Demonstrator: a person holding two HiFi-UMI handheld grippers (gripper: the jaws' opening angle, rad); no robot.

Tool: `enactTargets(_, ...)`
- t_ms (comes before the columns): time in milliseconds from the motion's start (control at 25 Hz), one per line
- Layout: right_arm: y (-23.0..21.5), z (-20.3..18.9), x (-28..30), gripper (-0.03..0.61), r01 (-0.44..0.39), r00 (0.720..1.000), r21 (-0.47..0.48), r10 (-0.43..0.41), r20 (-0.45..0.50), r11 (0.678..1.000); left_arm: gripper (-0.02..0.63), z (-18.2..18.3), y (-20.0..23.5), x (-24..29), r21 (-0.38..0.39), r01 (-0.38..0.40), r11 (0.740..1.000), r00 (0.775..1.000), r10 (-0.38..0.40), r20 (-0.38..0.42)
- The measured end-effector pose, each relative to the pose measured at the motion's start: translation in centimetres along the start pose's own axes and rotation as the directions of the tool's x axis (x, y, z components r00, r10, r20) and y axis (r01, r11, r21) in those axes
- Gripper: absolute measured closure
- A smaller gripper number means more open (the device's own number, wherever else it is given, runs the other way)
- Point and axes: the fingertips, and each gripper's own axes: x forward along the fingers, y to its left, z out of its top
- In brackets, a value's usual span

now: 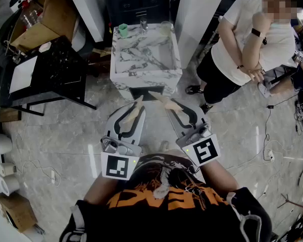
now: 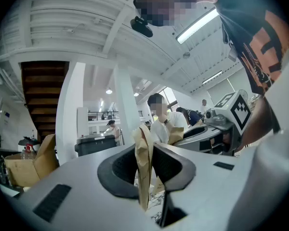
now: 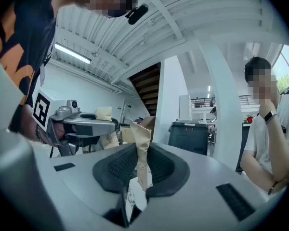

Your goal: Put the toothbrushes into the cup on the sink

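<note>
A marble sink [image 1: 117, 59] stands ahead of me, with a green cup [image 1: 123, 30] at its back left corner and a clear cup [image 1: 165, 28] at its back right. Both grippers hover short of its front edge, above the floor. My left gripper [image 1: 133, 114] is shut on a toothbrush in a tan paper wrapper [image 1: 137, 106], which sticks up between the pads [image 2: 143, 153]. My right gripper [image 1: 173, 110] is shut on a second paper-wrapped toothbrush [image 1: 161, 99], and the wrapper's torn top [image 3: 139, 138] rises above the jaws. The two wrappers point toward each other.
A faucet [image 1: 144, 23] sits between the two cups. A person in a white shirt [image 1: 242, 44] stands right of the sink. A black table [image 1: 50, 72] and cardboard boxes [image 1: 45, 14] are at the left. Cables [image 1: 267, 135] trail over the floor at the right.
</note>
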Motion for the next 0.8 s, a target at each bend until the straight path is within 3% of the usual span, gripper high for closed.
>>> enactTargets(360,-1.8,-0.5,-0.5,0.5,-0.002,1.0,-0.005,0.002,0.003,1.0,0.525,0.4,-0.9,1.7,0.014,0.008,1.0,1.0,-0.008,0.009)
enactTargets(800,-5.5,-0.4,-1.7,0.5,-0.023,0.999,0.022,0.022,0.044,0.999,0.525,1.2,-2.1,4.6,0.036,-0.035,0.999,0.999,0.035,0.005)
